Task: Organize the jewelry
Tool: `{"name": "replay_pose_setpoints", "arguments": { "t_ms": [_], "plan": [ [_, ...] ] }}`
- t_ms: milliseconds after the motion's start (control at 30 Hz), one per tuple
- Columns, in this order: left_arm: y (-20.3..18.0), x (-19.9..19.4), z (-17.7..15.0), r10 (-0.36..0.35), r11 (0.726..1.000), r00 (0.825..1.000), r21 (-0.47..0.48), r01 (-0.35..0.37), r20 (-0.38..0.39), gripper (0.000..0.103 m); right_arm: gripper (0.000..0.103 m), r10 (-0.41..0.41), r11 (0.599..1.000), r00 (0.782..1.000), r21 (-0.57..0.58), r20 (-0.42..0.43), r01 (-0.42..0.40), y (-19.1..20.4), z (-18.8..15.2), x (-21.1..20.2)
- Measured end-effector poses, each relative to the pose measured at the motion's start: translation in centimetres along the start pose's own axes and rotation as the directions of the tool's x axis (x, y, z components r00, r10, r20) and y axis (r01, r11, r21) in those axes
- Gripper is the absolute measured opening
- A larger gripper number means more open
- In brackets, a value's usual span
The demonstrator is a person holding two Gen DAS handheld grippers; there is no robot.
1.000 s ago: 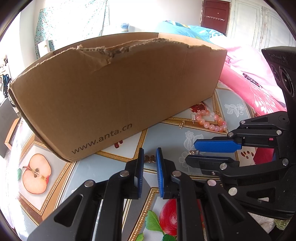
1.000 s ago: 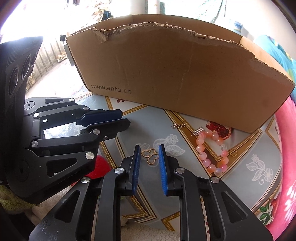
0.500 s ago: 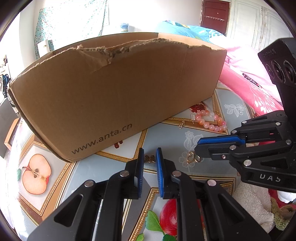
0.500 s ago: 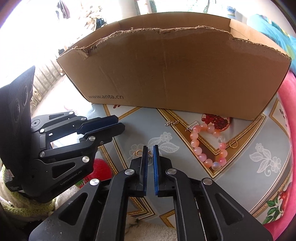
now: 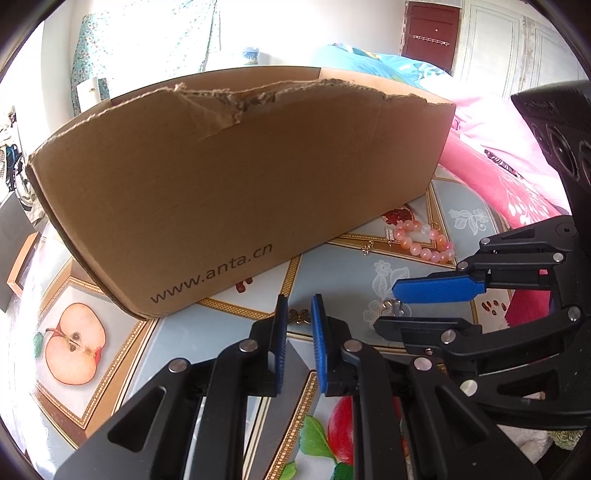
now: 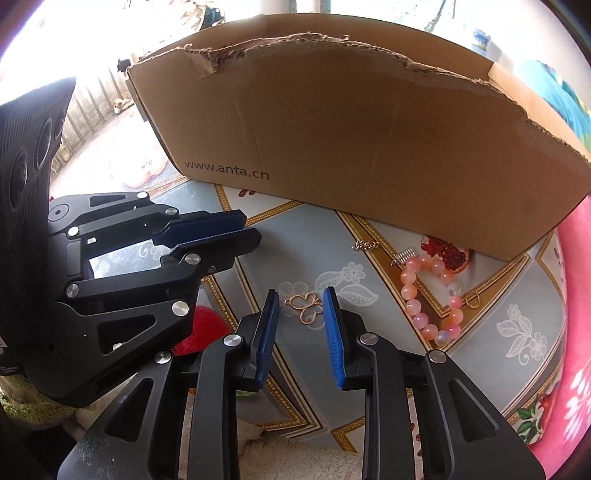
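The cardboard box (image 6: 369,147) is set on the desk (image 6: 498,295). Before the box, the bead bracelet (image 6: 432,295) is laid to the right and the butterfly pendant (image 6: 306,305) to its left, between the right gripper (image 6: 301,306) fingers (image 6: 334,325).

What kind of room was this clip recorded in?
Probably a bedroom in a home: pink floral bedding lies beside the fruit-print tablecloth, with a wooden door and a floral curtain behind.

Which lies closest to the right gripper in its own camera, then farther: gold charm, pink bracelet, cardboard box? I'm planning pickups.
1. Gold charm, on the table between the right gripper fingers.
2. Pink bracelet, to the right.
3. Cardboard box, behind.
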State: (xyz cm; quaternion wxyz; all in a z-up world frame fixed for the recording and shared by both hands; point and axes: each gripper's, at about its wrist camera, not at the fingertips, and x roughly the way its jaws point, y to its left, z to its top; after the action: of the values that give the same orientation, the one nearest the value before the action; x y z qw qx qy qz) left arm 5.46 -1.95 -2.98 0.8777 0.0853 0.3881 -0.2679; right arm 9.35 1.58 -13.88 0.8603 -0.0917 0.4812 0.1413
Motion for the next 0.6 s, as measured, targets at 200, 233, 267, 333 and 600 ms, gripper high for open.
{"name": "replay_pose_setpoints", "arguments": {
  "t_ms": [200, 233, 267, 333, 600],
  "plan": [
    [0.4, -0.2, -0.2, -0.016, 1.0, 1.0, -0.013, 0.016, 0.008, 0.012, 0.011, -0.002, 0.999, 1.0, 0.044, -0.024, 0.003, 0.1, 0.4, -0.1],
    [0.4, -0.2, -0.2, -0.019, 1.0, 1.0, -0.014, 0.019, 0.009, 0.012, 0.011, 0.003, 0.999, 1.0, 0.049, -0.028, -0.002, -0.1, 0.5, -0.2],
    [0.5, -0.3, -0.2, -0.021, 1.0, 1.0, -0.014, 0.021, 0.009, 0.013, 0.011, 0.008, 0.999, 0.999, 0.054, -0.032, -0.007, -0.3, 0.6, -0.4],
    [0.6, -0.3, -0.2, -0.025, 1.0, 1.0, -0.014, 0.025, 0.01, 0.013, 0.01, 0.017, 0.998, 0.999, 0.065, -0.039, -0.015, -0.4, 0.8, -0.5],
    [1.0, -0.6, -0.3, -0.033, 0.999, 0.999, -0.022, 0.034, 0.016, 0.013, 0.001, 0.07, 0.992, 0.995, 0.111, -0.066, -0.062, -2.7, 1.4, -0.6]
  ]
}}
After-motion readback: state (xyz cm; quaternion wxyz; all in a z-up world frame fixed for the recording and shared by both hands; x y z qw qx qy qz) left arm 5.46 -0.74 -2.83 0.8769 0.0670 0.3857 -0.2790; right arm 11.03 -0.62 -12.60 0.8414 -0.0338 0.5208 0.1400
